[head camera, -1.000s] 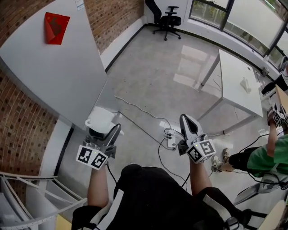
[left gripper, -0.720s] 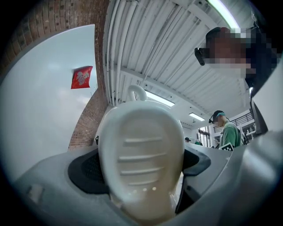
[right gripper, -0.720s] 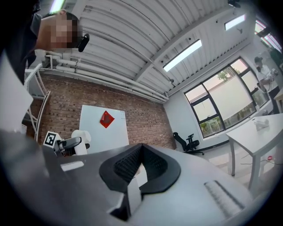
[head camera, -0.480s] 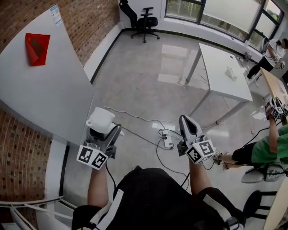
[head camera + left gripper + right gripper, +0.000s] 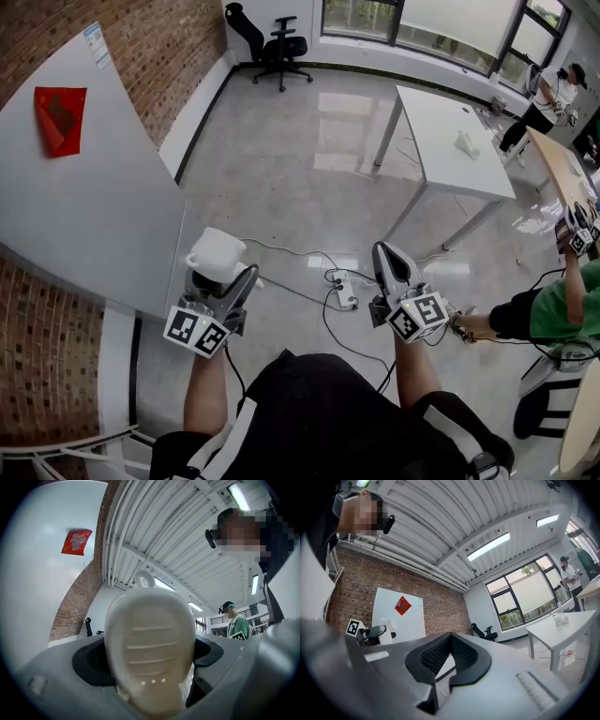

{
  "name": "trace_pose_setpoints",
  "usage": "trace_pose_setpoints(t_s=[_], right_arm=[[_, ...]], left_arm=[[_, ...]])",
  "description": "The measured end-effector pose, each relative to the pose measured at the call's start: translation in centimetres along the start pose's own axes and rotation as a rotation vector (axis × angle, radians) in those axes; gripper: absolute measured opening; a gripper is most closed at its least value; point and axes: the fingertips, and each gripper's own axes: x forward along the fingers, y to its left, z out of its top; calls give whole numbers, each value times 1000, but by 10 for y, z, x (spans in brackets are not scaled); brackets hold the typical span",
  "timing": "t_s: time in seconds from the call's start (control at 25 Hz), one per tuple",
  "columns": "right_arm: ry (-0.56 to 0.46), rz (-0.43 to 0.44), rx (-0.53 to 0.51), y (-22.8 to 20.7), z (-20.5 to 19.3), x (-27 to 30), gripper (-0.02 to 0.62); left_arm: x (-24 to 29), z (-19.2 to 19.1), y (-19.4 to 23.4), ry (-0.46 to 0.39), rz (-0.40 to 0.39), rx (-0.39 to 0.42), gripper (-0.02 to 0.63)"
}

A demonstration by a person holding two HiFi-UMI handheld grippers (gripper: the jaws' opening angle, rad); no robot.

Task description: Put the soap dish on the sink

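Head view: the left tongs [image 5: 231, 281], at 9 o'clock from the middle, are clamped on the white soap dish [image 5: 216, 255], which sticks out past their tips, in the air above the grey floor [image 5: 281, 159]. The right tongs [image 5: 388, 257], at 4 o'clock from the middle, have their jaws together with nothing between them. A white power strip [image 5: 345, 299] with trailing cables lies on the floor between the two. A white board [image 5: 84, 187] with a red paper [image 5: 58, 118] on it fills the 9 to 10 o'clock side. A black office chair [image 5: 269, 43] stands at 12 o'clock and a white worktop [image 5: 448, 141] at 2 o'clock. A person in a green top [image 5: 564, 309] is at the 3 o'clock edge.

Left gripper view: the soap dish fills the middle with its ribbed underside to the camera, gripped low between the dark pads [image 5: 89, 663]. The red paper hangs at 10 o'clock, beside a brick wall [image 5: 77, 603].

Right gripper view: the dark pads meet at the tip, with nothing in them. The left tongs with the dish show small at 9 o'clock, the chair near the middle, and the worktop at 3 o'clock under the windows [image 5: 524, 597]
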Motion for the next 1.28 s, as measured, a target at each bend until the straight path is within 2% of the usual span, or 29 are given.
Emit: trace_pose_setpoints(t_s=[0.24, 0.56, 0.72, 0.92, 1.28], right_arm=[[11, -36, -15, -1, -3, -2, 6], [8, -140, -48, -18, 2, -31, 6], [2, -202, -50, -44, 9, -48, 6], [-28, -265, -59, -76, 28, -54, 6], [-51, -358, -65, -141, 39, -103, 6]], left_arm=[[4, -3, 5, 7, -28, -14, 466], [24, -21, -6, 41, -101, -25, 466], [55, -29, -19, 46, -146, -55, 466], [97, -30, -37, 43, -210, -55, 466], [164, -63, -87, 63, -289, -81, 466]])
